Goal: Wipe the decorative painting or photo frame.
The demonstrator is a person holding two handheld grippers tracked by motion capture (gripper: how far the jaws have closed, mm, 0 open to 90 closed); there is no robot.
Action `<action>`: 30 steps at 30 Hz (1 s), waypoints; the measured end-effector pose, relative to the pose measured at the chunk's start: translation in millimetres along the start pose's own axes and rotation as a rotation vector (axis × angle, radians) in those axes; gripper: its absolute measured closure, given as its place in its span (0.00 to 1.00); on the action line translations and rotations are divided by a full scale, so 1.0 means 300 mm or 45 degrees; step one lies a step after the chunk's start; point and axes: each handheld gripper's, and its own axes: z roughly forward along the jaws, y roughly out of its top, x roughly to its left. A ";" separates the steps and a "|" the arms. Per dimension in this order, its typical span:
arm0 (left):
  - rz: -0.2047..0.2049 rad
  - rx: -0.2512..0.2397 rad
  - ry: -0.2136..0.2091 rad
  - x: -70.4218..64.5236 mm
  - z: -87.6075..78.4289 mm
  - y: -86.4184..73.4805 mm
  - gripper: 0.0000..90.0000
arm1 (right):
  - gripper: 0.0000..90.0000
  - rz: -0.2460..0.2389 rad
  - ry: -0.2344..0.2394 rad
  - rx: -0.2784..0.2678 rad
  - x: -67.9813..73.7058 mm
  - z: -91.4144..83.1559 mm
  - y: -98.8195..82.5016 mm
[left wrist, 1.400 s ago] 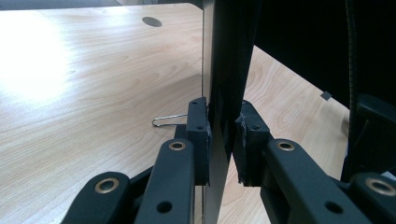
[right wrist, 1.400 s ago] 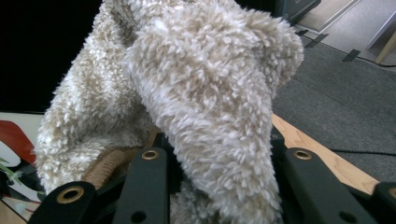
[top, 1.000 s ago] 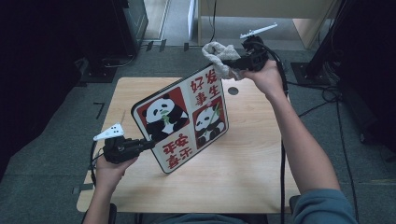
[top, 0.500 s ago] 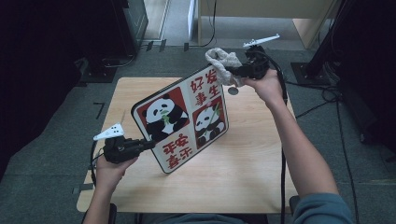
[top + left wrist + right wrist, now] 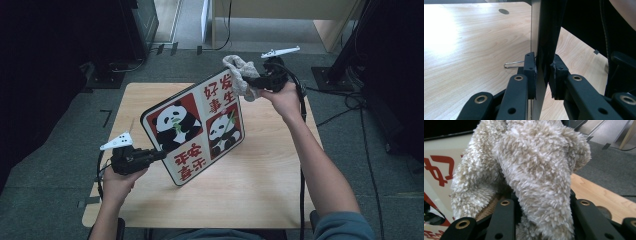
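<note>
A white board [image 5: 197,130] printed with two pandas and red characters is held tilted above the table. My left gripper [image 5: 160,154] is shut on its lower left edge. In the left gripper view the pads [image 5: 530,70] clamp the thin board [image 5: 535,30] edge-on, with the gripper [image 5: 543,72] rising from below. My right gripper [image 5: 252,80] is shut on a fluffy beige cloth [image 5: 239,75], which rests against the board's upper right corner. The cloth [image 5: 536,165] bulges over my right gripper [image 5: 541,205] and hides its fingertips, with the board [image 5: 439,157] just behind.
The wooden table [image 5: 270,190] lies under the board, with a cable hole [image 5: 503,11] and a small wire clip [image 5: 512,64] on it. Dark equipment stands at the back left. Cables run over the grey carpet at the right.
My right hand has sunk a little with the cloth, nearer the board's top corner. The left hand and the board have kept still.
</note>
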 end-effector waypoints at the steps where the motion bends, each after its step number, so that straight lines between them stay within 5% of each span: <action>1: -0.002 -0.001 0.001 0.000 0.000 0.000 0.87 | 0.74 0.006 0.005 -0.002 -0.002 0.002 -0.005; 30: -0.004 0.010 -0.002 -0.001 0.004 -0.001 0.87 | 0.74 0.038 -0.015 0.048 -0.016 0.030 -0.134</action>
